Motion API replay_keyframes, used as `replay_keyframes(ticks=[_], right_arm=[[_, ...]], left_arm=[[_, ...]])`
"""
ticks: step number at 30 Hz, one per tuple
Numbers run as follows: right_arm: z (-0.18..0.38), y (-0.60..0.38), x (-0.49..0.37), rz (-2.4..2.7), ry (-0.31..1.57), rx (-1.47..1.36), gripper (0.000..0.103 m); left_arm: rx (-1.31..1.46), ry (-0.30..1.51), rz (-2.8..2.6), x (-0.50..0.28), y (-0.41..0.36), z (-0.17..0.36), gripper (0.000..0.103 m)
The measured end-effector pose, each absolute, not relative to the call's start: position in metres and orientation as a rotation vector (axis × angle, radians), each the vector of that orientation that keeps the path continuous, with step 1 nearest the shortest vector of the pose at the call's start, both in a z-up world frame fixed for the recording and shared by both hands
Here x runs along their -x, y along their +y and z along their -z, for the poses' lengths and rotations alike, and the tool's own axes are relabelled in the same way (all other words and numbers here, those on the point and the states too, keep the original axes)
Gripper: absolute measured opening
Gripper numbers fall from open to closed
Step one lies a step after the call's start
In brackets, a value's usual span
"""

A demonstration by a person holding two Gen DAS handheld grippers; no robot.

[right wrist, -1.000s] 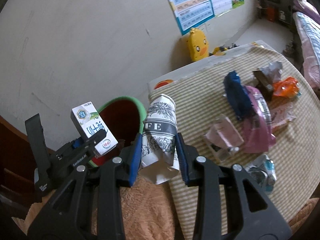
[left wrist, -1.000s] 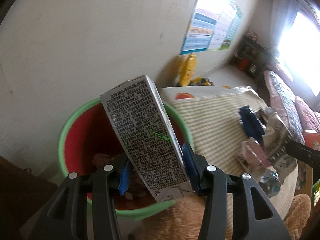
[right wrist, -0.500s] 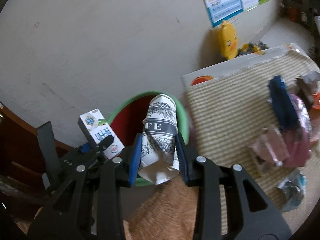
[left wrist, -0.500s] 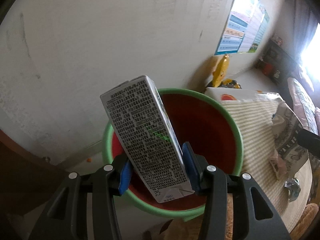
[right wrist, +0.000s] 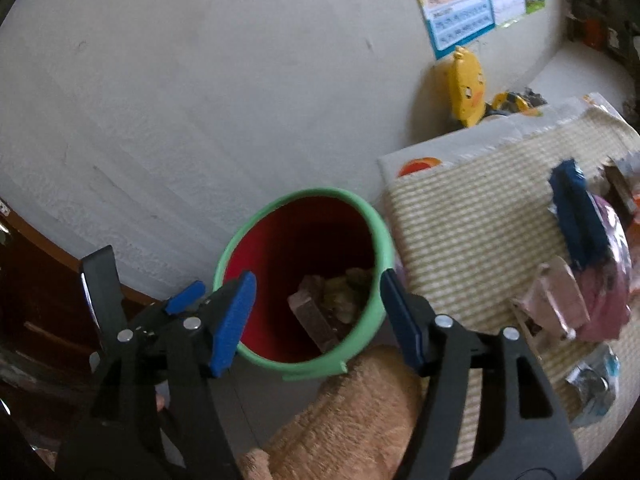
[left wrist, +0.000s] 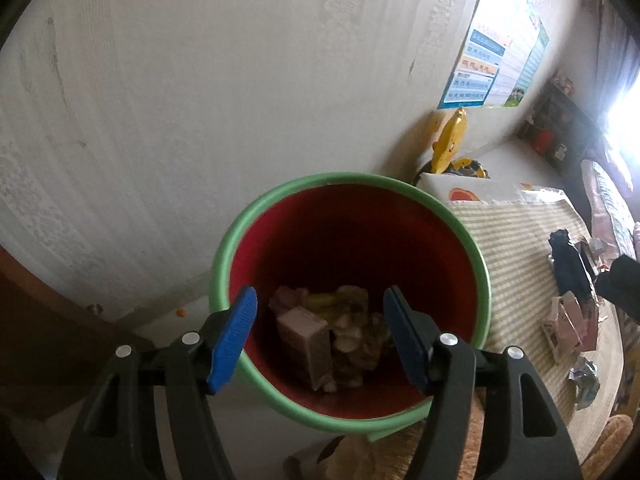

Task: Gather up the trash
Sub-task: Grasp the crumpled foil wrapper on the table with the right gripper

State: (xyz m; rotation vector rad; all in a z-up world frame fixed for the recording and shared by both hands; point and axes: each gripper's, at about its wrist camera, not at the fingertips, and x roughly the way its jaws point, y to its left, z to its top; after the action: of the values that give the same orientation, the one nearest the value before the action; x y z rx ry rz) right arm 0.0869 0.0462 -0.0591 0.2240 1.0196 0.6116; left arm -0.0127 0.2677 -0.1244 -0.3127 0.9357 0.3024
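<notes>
Both the left gripper and the right gripper hang empty over the red, green-rimmed bin, jaws just spread apart, with a carton lying among trash inside and more wrappers on the striped counter beside it.

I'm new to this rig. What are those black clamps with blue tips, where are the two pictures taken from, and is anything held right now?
Each clamp is a hand-held two-finger gripper with a camera looking along its fingers. One picture looks from the left gripper, the other from the right gripper. Both hang over a red bin with a green rim. Their jaws have just been opening and nothing is between them; a carton and crumpled scraps lie inside the bin. More trash, including a blue wrapper and a pink pack, lies on the striped cloth.
</notes>
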Motion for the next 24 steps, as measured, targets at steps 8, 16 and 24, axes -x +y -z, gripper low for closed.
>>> replay_keyframes(ticks=[8,16,24], right_arm=[[0.056,-0.018,-0.081,-0.479,0.99,-0.263,0.066],[0.079,-0.102,-0.066,-0.227,0.979,-0.158,0.078],[0.149,-0.186,-0.059,-0.036,1.155,-0.252,0.086]], left_arm=[[0.28,0.946,-0.234,0.005,0.236,0.121,0.063],[0.228,0.947,-0.166,-0.004,0.199,0.111,0.063],[0.175,0.965,-0.118,-0.008,0.165,0.105,0.065]])
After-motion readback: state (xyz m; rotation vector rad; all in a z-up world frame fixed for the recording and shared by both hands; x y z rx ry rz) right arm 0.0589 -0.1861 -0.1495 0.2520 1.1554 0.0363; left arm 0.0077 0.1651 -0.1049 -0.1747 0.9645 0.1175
